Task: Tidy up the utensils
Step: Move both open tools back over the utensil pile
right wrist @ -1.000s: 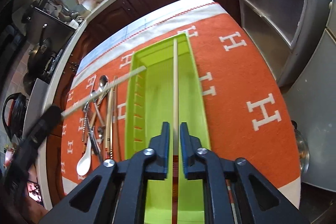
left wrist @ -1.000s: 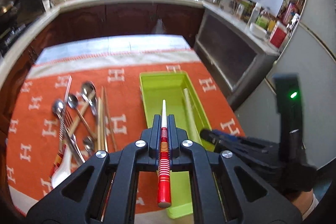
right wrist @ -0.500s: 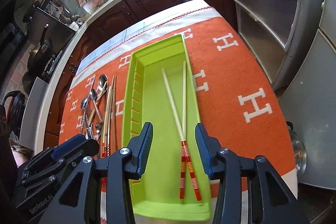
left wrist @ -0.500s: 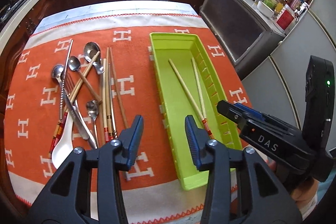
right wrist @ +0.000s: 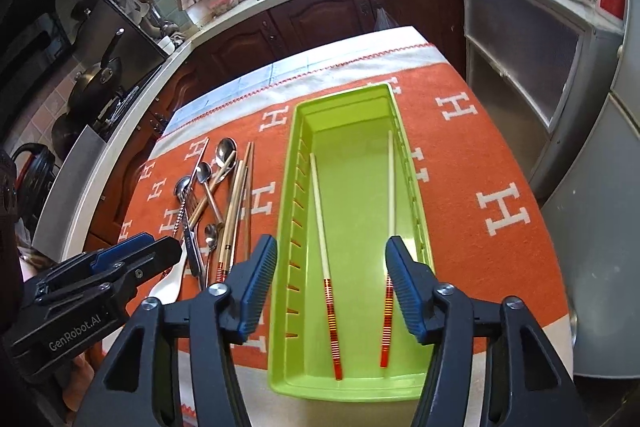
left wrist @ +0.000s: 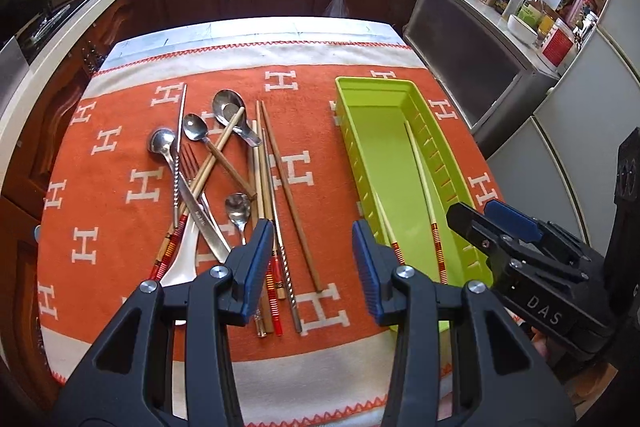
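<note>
Left wrist view: left gripper [left wrist: 313, 259] jaws apart, empty; unsorted utensil pile [left wrist: 224, 183] lies ahead-left of the fingers, green tray [left wrist: 444, 163] to their right. Right wrist view: right gripper [right wrist: 331, 281] opening, empty, over the tray; two red-banded chopsticks [right wrist: 320, 211] inside (rest still unsorted, early stage).

Black left tool [left wrist: 313, 255], ribbed blue pads, silver screws, "GenRobot.AI" lettering, right tool [right wrist: 331, 283] alike, marked "DAS"
</note>
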